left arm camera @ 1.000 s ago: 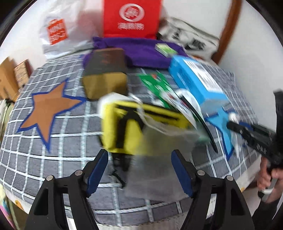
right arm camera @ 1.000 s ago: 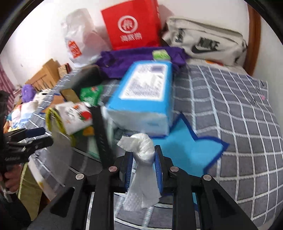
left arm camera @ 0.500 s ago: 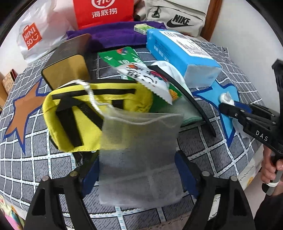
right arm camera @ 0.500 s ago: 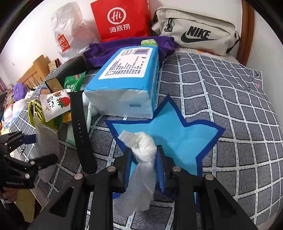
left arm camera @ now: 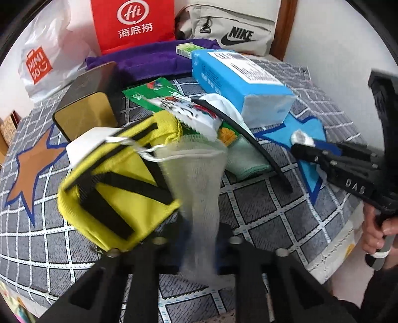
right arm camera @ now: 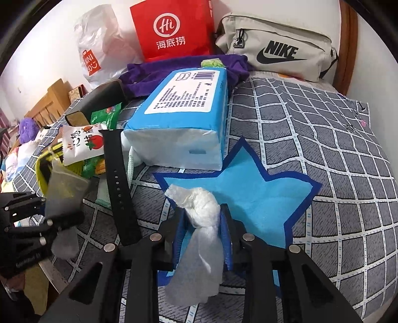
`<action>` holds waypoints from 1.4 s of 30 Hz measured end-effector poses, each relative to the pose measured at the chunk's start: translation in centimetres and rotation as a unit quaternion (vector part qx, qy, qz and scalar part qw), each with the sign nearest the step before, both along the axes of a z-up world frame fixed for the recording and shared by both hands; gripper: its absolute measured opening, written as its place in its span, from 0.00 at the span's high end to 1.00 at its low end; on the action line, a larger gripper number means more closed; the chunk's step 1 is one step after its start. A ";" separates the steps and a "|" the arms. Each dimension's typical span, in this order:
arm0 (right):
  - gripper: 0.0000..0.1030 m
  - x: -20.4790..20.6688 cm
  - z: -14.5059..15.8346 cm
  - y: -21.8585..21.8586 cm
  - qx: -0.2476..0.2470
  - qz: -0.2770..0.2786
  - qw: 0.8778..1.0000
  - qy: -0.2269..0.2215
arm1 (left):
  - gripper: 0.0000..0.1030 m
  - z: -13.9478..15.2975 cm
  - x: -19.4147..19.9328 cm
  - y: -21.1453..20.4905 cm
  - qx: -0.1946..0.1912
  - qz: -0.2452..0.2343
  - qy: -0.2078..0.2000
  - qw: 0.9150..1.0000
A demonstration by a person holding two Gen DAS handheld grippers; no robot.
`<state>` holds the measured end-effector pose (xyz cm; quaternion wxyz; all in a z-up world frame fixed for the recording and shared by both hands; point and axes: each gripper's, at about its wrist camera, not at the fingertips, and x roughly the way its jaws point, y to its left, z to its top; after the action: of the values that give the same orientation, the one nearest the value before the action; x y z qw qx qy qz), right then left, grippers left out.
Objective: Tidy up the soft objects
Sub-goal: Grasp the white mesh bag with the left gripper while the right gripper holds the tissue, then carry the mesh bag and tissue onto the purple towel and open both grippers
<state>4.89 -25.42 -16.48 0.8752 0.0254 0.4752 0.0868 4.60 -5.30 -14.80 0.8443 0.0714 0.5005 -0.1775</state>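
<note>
My left gripper (left arm camera: 199, 238) is shut on a translucent mesh drawstring pouch (left arm camera: 196, 183), which stands up between its fingers in front of a yellow bag with black straps (left arm camera: 112, 183). In the right wrist view the pouch (right arm camera: 63, 188) shows at the left in that gripper. My right gripper (right arm camera: 201, 223) is shut on a knotted white plastic bag (right arm camera: 201, 218), held over the blue star patch (right arm camera: 261, 198). In the left wrist view the right gripper (left arm camera: 306, 149) sits at the right with the white bag (left arm camera: 302, 138) at its tip.
On the checked grey cover (right arm camera: 335, 154) lie a blue tissue pack (right arm camera: 184, 116), a black strap (right arm camera: 118, 183), snack packets (right arm camera: 82, 144), a green cloth (left arm camera: 246, 159), a black-and-gold box (left arm camera: 89, 106) and a purple cloth (left arm camera: 151, 62). A red bag (left arm camera: 134, 22), Miniso bag (left arm camera: 42, 62) and Nike bag (right arm camera: 276, 49) stand behind.
My left gripper went from open to shut on the mesh pouch, which is now bunched upright between the fingers. My right gripper moved forward over the blue star, still holding the white bag.
</note>
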 end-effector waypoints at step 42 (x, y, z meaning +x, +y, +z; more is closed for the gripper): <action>0.75 2.5 5.0 1.6 0.019 0.049 0.999 -0.013 | 0.91 5.3 4.8 9.7 -0.090 0.123 -0.027 0.988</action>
<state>7.40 -23.80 -11.51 0.8753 0.0176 0.4627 0.1391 9.44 4.37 -9.52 0.8757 -0.0623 0.4648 -0.1148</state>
